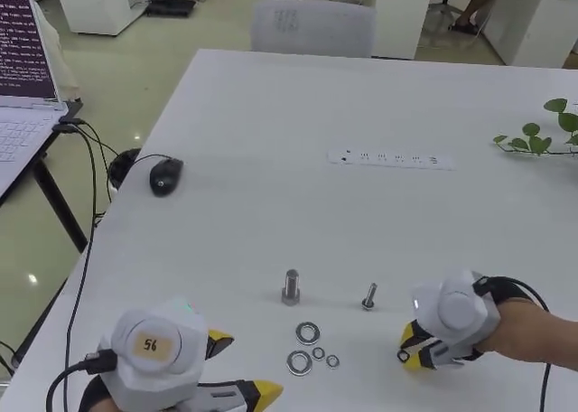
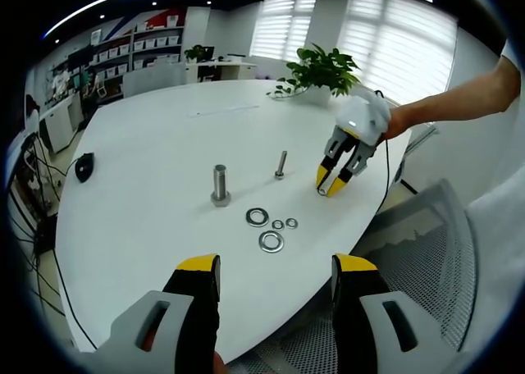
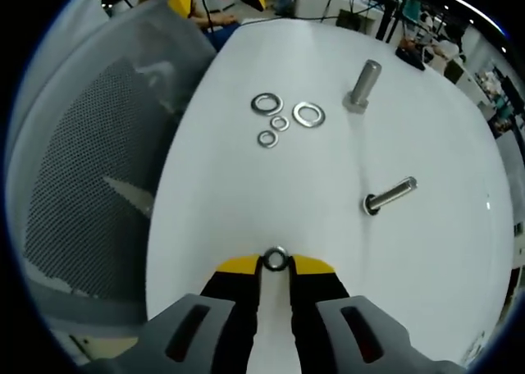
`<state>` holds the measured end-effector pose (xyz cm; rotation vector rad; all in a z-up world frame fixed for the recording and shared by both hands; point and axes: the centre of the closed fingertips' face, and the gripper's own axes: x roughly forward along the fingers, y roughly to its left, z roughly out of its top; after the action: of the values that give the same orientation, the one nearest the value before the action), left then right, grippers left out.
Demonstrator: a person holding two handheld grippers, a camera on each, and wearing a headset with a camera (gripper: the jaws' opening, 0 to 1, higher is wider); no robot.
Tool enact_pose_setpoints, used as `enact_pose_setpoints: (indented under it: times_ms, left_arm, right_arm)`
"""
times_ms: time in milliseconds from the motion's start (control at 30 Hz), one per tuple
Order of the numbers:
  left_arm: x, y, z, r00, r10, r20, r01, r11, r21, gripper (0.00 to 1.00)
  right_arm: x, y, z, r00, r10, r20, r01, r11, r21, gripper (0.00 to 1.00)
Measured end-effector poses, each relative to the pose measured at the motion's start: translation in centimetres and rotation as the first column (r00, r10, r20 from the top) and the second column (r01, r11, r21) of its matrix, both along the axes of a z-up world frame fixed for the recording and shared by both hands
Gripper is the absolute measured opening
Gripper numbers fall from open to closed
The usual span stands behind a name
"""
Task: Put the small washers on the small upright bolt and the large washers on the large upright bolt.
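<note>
The large upright bolt [image 1: 290, 287] and the small upright bolt [image 1: 369, 296] stand side by side on the white table [image 1: 271, 141]. In front of them lie two large washers [image 1: 308, 332] [image 1: 299, 362] and two small washers [image 1: 318, 352] [image 1: 332, 361]. My right gripper [image 1: 411, 353], low over the table right of the small bolt, is shut on a small washer [image 3: 275, 260] held at its tips. My left gripper [image 2: 275, 266] is open and holds nothing, near the table's front edge, short of the washers [image 2: 271, 242]. The bolts [image 2: 220, 184] [image 2: 280, 164] stand beyond them.
A black mouse [image 1: 165, 174] with its cable lies at the table's left edge. A white power strip [image 1: 390, 159] lies farther back, a plant [image 1: 546, 136] at the far right. A laptop [image 1: 18, 114] sits on a side desk to the left, a chair [image 1: 312, 25] behind the table.
</note>
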<state>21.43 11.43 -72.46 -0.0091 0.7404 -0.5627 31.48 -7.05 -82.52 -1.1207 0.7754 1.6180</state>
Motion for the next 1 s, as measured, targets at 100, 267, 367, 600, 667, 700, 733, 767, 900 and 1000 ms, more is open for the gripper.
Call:
enact_pose_setpoints:
  times_ms: [100,267,367,600,667,700,733,767,900,1000]
  left_arm:
    - [0.01,-0.04,0.03,1.000,0.005,0.001,-0.005,1.000,-0.004,0.54]
    - [0.00,0.09,0.05,1.000,0.007,0.001,-0.007,1.000,-0.003,0.54]
    - [0.01,0.27,0.12,1.000,0.010,0.002,-0.010,1.000,-0.003,0.54]
    - [-0.04,0.66,0.05,1.000,0.012,-0.001,-0.011,1.000,0.004,0.54]
    - [0.00,0.68,0.07,1.000,0.012,-0.001,-0.012,1.000,0.003,0.54]
    - [0.04,0.69,0.07,1.000,0.013,0.000,-0.013,1.000,0.002,0.54]
    - [0.06,0.69,0.07,1.000,0.013,0.000,-0.013,1.000,0.003,0.54]
    - [0.07,0.67,0.12,1.000,0.012,0.000,-0.012,1.000,0.003,0.54]
    - [0.15,0.65,0.10,1.000,0.014,0.001,-0.014,1.000,0.000,0.54]
    - [0.10,0.65,0.08,1.000,0.015,0.000,-0.015,1.000,-0.001,0.54]
  right_arm:
    - [0.03,0.03,0.09,1.000,-0.009,-0.001,0.009,1.000,0.007,0.14]
    - [0.15,0.10,0.15,0.996,-0.091,-0.011,0.092,0.995,0.035,0.14]
    - [0.26,0.14,0.17,0.989,-0.146,-0.025,0.147,0.987,0.063,0.14]
    - [0.25,0.30,0.33,0.972,-0.230,-0.057,0.235,0.967,0.103,0.14]
    - [0.26,0.45,0.40,0.965,-0.254,-0.071,0.261,0.958,0.115,0.14]
    - [0.25,0.52,0.43,0.962,-0.262,-0.078,0.270,0.955,0.120,0.14]
    - [0.29,0.59,0.39,0.959,-0.272,-0.084,0.281,0.952,0.125,0.14]
    - [0.31,0.64,0.43,0.958,-0.276,-0.085,0.285,0.950,0.129,0.14]
    - [0.32,0.84,0.56,0.949,-0.299,-0.100,0.311,0.940,0.142,0.14]
    - [0.35,0.94,0.64,0.942,-0.316,-0.111,0.330,0.932,0.149,0.14]
